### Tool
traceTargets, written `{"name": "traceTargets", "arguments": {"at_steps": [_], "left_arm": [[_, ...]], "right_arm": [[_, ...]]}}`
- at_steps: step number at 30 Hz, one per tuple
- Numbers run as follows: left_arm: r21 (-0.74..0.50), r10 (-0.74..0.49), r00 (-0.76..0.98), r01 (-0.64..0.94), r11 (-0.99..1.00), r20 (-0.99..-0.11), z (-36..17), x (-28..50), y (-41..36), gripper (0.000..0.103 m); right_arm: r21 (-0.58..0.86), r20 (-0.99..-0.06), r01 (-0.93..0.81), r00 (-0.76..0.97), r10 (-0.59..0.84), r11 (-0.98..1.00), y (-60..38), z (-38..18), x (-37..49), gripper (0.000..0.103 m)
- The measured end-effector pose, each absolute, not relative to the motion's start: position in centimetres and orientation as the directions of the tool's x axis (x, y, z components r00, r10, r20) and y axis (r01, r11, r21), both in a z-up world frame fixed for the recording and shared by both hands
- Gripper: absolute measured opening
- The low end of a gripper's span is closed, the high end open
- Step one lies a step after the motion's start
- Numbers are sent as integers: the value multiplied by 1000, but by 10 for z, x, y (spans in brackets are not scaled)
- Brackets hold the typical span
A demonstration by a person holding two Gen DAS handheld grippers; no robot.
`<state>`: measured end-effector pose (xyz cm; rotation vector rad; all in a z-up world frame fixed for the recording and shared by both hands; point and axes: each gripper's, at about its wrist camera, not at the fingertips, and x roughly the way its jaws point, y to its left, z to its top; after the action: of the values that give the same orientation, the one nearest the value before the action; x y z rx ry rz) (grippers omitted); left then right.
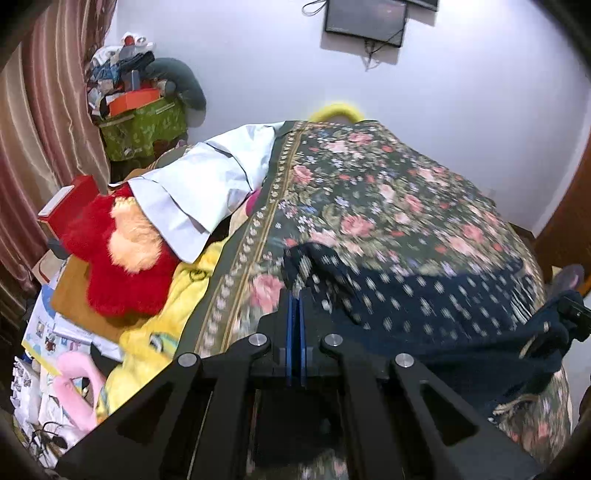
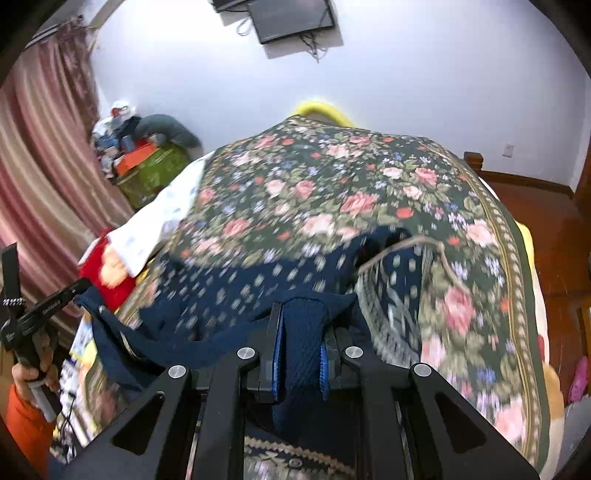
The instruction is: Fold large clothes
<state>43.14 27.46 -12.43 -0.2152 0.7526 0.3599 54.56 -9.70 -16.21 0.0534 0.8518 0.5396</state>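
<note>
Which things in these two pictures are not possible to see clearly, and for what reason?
- Navy patterned garment: motion blur smears its print in both wrist views, so its type stays unclear.
- Left gripper: in the left wrist view the pads look closed, and whether cloth sits between them cannot be told.
- Garment's lower part: right wrist view, hidden behind the right gripper.
- Wall screen: cut off by the top edge.
</note>
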Motion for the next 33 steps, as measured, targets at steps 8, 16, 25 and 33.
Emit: {"name": "traceTargets", "arguments": {"at_steps": [8, 16, 25, 33], "left_arm": [[-135, 205, 598, -473, 871, -775, -185, 518, 329, 2], [134, 381, 477, -474, 870, -792, -232, 546, 326, 2], [107, 321, 510, -404, 908, -798, -199, 511, 328, 3], [145, 246, 573, -216, 965, -782, -157, 490, 265, 46]], "right_arm": [[283, -754, -336, 501, 425, 898, -86, -218, 639, 13], [232, -742, -414, 510, 435, 880, -100, -222, 641, 13], [315, -743, -345, 490, 456, 884, -142, -195, 643, 13], [162, -672, -315, 658, 339, 935, -161, -138, 614, 14]]}}
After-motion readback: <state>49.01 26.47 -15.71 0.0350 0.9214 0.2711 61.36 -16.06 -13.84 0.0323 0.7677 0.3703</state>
